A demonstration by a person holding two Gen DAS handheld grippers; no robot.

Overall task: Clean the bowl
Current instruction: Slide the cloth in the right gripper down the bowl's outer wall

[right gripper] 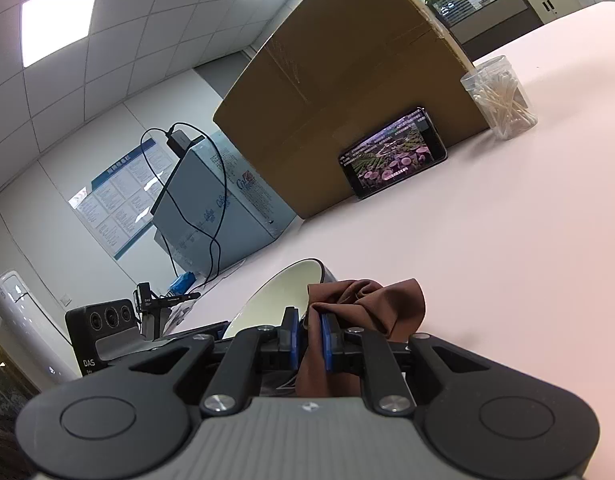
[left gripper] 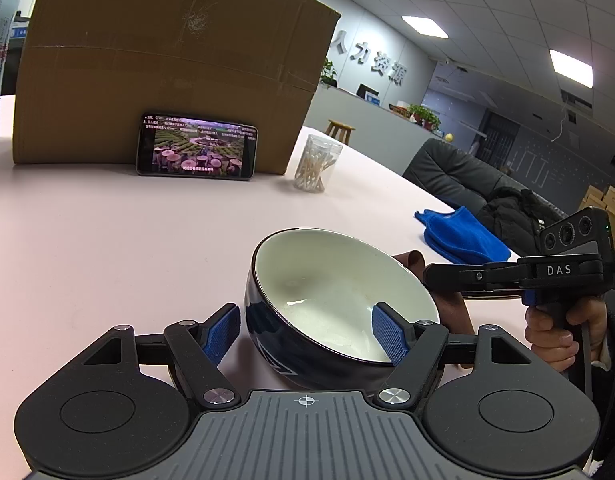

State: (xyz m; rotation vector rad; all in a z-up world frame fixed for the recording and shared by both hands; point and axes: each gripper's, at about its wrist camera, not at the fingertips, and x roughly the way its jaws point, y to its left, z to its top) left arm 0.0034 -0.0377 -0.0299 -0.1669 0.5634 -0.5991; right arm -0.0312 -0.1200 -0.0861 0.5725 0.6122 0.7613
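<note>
bowl (left gripper: 339, 300), dark blue outside and cream-white inside, sits tilted on the pale pink table (left gripper: 107, 240) in the left wrist view, its mouth turned up and toward the right. left gripper (left gripper: 307, 330) has its blue pads (left gripper: 389, 334) spread wide around it, one pad inside against the near right wall, the other just beside the outer left wall; whether that pad touches is hard to tell. right gripper (left gripper: 431, 276) reaches in from the right at the bowl's rim, a hand (left gripper: 555, 332) on its grip, with a scrap of brown cloth (left gripper: 411, 260) at its tip. farther back lie a blue cloth (left gripper: 463, 236), a clear jar of cotton swabs (left gripper: 317, 164), and a phone (left gripper: 197, 150) leaning on a cardboard box (left gripper: 167, 60).

right wrist view: the right gripper (right gripper: 309, 334) is pressed together, pinching the brown cloth (right gripper: 371, 300), which bunches past the pads against the bowl's (right gripper: 279, 292) rim. the bowl lies tipped just left of the fingers. the box (right gripper: 347, 100), phone (right gripper: 393, 152) and swab jar (right gripper: 499, 96) stand beyond on the table (right gripper: 507, 240).
</note>
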